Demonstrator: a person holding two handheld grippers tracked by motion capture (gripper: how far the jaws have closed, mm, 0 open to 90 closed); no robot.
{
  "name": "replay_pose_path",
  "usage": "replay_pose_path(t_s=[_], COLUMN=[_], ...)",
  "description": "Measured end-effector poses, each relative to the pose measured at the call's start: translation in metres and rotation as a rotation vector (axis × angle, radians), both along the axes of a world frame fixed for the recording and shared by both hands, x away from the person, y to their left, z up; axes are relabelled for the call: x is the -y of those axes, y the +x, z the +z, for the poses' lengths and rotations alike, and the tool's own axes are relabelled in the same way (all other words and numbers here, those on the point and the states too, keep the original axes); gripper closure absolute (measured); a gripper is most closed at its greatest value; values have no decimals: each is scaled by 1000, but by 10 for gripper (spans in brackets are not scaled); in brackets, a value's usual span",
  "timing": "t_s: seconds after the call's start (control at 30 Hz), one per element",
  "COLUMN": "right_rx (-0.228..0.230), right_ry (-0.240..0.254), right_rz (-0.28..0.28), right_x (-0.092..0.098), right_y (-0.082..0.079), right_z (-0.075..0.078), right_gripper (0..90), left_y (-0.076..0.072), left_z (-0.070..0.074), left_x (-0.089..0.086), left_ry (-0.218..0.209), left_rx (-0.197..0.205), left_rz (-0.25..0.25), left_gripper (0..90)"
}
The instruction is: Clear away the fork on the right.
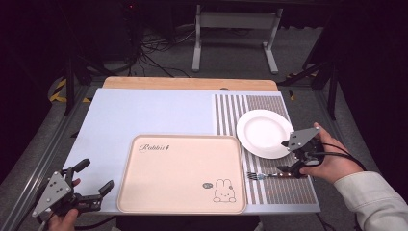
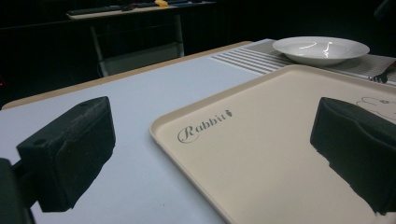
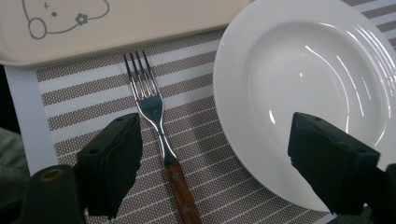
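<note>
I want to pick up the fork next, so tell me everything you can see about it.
The fork has four shiny metal tines and a brown wooden handle with two rivets. It lies flat on the striped placemat, between the tray and the white plate, tines toward the tray. The right gripper hovers above it, fingers apart; nothing touches it.

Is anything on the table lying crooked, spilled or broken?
Nothing stands out. The fork lies flat on the striped mat beside the plate, which is empty and shows no damage. The tray sits square on the table and is bare. No spills show.
</note>
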State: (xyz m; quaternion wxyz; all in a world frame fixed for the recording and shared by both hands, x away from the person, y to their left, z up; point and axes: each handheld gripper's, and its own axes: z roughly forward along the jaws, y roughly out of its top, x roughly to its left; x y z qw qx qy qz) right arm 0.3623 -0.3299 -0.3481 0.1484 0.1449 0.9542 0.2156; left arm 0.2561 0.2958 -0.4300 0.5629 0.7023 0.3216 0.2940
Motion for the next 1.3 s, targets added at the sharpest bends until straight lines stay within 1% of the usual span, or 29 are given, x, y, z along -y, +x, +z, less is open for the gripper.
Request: replay_pose_path(t_s=[0.17,0.27,0.37,0.43,0.57,0.6,0.83,0.87,0.9,1.0,1.07,1.1,1.2,1.27,1.3], right_rx=[-37,-49,-76,-85,-123,-140,-164,-161,-169,-175,-181,-189,-197,-207,-214], right_ry=[-60,-78,-100,-115,-157,-167,-202,-202,-211,-217,-221,-231,-264,-277,-283], right_rz=[41,68,92,106,112,116,131,136,137,152,153,147,168,170,159], right_x=[-5,-8,-9,-10,-12,-12,-14,-14,-15,-16,-18,-18,-19,-19,-18], right_y=[4,5,5,5,4,5,6,7,6,7,7,7,8,9,9], right_z=[-2,-4,-6,-8,-13,-14,-17,-18,-19,-23,-26,-28,-34,-38,-40], right_gripper=[179,171,172,173,177,179,186,189,190,222,268,284,328,360,377], left_y=[0,0,0,0,0,0,0,0,0,0,0,0,0,0,0], left_z=[1,1,1,1,0,0,0,0,0,0,0,0,0,1,0], left_x=[0,-1,-1,-1,0,-1,0,0,0,0,0,0,0,0,0], left_ry=[2,1,0,2,2,2,1,3,2,1,2,0,4,4,3], left_rx=[-2,-2,-2,-2,1,0,0,1,1,0,1,1,1,1,1], left_rz=[-2,-2,-2,-4,-4,-4,-3,-6,-4,-4,-4,-3,-6,-6,-5], left_gripper=[8,8,8,8,8,8,8,7,8,8,8,8,8,8,8])
